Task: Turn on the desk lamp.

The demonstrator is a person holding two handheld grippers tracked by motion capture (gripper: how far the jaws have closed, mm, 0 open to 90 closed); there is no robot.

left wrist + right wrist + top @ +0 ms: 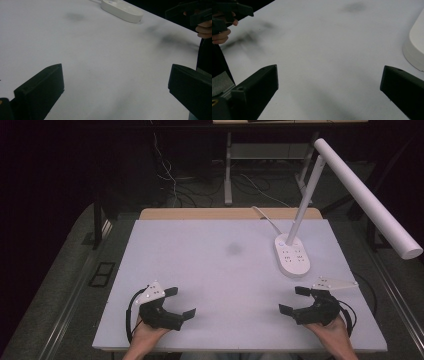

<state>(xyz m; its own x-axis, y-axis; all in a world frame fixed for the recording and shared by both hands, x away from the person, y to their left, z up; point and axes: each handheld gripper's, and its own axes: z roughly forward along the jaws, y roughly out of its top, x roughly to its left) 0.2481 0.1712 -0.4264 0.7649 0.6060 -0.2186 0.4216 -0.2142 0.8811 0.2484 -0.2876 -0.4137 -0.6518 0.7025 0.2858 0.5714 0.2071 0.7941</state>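
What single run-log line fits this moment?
left gripper: open, empty | right gripper: open, empty | lamp base: untouched, nearer right gripper | table

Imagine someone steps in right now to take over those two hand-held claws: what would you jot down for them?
Left gripper: open, nothing between its jaws, near the table's front-left edge.
Right gripper: open, nothing between its jaws, near the front-right edge.
Things: the white desk lamp stands on its base toward the back right of the white table, its long head reaching out past the right edge. It is nearer to the right gripper.
Done: nothing picked up or touched.
Left: everything; probably the lamp is next, and the right gripper is better placed.
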